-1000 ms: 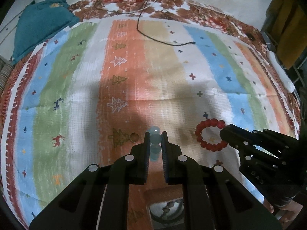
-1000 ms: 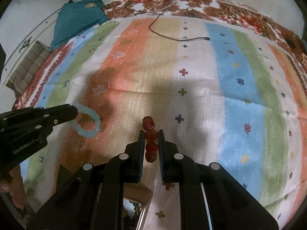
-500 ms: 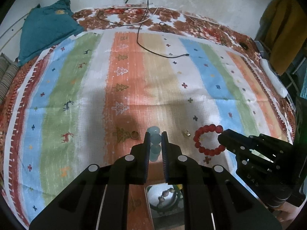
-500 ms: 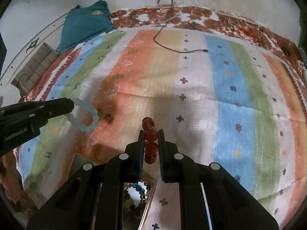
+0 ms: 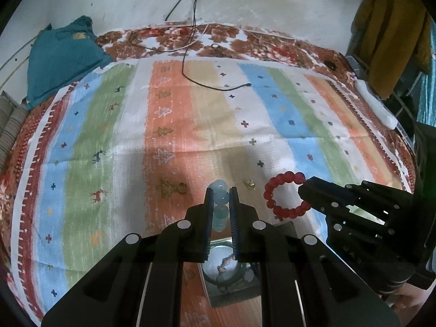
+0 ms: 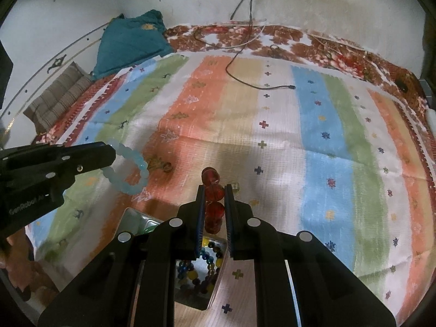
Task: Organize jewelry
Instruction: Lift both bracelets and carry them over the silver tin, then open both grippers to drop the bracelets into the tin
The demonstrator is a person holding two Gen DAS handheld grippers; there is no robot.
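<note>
My left gripper [image 5: 220, 194] is shut on a pale blue bead bracelet [image 5: 220, 199] and holds it above the striped cloth; the bracelet shows as a ring in the right wrist view [image 6: 128, 167]. My right gripper [image 6: 214, 190] is shut on a red bead bracelet [image 6: 213, 190], which shows as a ring in the left wrist view [image 5: 283, 194]. A small gold ring [image 5: 182, 188] and a small gold trinket [image 5: 249, 183] lie on the cloth. Below both grippers stands an open box [image 6: 130, 218] with coloured beads [image 6: 196, 269] and a green bangle [image 5: 223, 272] inside.
A black cable [image 5: 190, 62] runs across the far part of the cloth. A teal cushion [image 5: 62, 57] lies at the far left and a striped cushion [image 6: 60, 98] beside it. A white object [image 5: 376, 103] and a yellow garment [image 5: 392, 32] are at the right.
Both grippers have risen and drawn back with their bracelets, so more of the cloth and wall shows. The open box has come into view below them.
</note>
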